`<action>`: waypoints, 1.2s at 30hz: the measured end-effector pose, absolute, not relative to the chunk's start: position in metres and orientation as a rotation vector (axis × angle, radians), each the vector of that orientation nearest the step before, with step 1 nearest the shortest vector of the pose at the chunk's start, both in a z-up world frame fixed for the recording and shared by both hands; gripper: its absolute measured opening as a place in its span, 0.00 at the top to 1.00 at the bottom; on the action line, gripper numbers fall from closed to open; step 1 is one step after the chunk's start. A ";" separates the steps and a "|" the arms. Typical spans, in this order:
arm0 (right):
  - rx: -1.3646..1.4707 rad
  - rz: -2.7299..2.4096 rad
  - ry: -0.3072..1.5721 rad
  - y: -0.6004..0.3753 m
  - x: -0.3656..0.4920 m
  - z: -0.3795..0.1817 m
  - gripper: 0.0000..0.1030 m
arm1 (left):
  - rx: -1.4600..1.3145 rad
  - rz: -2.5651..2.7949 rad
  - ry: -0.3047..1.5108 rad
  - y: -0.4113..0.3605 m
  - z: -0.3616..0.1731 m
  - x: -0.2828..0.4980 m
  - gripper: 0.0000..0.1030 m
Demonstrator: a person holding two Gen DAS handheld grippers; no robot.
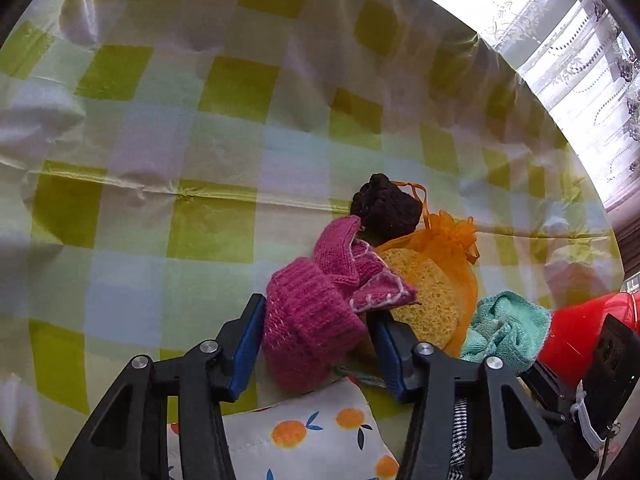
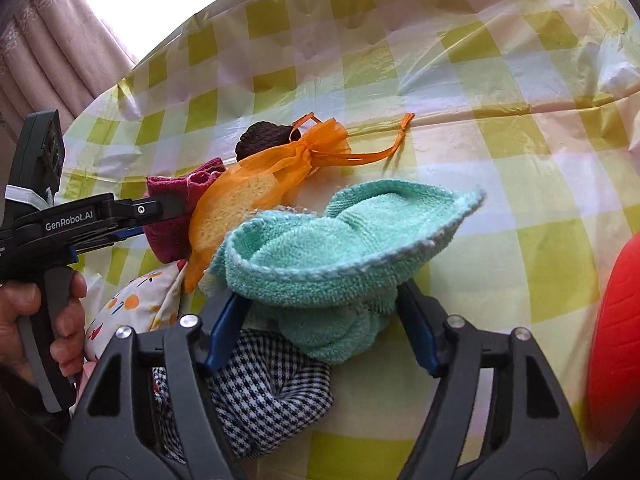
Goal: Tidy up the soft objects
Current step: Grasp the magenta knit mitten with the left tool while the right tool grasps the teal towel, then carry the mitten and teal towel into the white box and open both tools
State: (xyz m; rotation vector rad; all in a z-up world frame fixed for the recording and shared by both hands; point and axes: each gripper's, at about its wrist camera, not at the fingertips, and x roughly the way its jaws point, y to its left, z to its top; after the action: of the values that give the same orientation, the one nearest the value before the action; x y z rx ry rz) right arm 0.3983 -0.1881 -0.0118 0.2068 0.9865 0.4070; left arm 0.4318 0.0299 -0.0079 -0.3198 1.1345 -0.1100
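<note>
**Soft things heaped on checked tabletop, one in each gripper**

Tabletop (image 1: 160,140) under a glossy yellow-green and white checked cloth, creased across the middle. Red plastic container (image 2: 616,340) at the right edge of the right wrist view, only partly seen. Mint terry cloth (image 2: 332,248) bunched and raised, clamped between the right gripper (image 2: 320,328) fingers, blue pads pressing on its lower folds. Black-and-white houndstooth fabric (image 2: 264,384) directly beneath that cloth. Orange-print white pouch (image 1: 320,428) just beside, under the left gripper (image 1: 316,344). Magenta knitted piece (image 1: 316,320) with pale stitching, gripped between the left fingers, leaning against the orange mesh bag (image 2: 272,176). Yellow sponge (image 1: 424,296) inside that bag, drawstring ribbon trailing over the cloth. Dark brown knitted lump (image 1: 384,208) at the far end of the heap, touching bag and magenta knit. Hand (image 2: 36,320) wrapped round the left gripper's handle.
</note>
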 end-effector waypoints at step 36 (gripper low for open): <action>0.116 0.310 0.803 -0.242 0.217 0.062 0.39 | -0.189 -0.148 0.808 -0.056 0.076 0.229 0.71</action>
State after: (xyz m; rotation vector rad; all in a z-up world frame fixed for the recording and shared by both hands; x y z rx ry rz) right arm 0.2166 -0.2424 0.0621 0.1157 0.8027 0.3105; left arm 0.2295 -0.0559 0.0763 -0.1886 0.8079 -0.1483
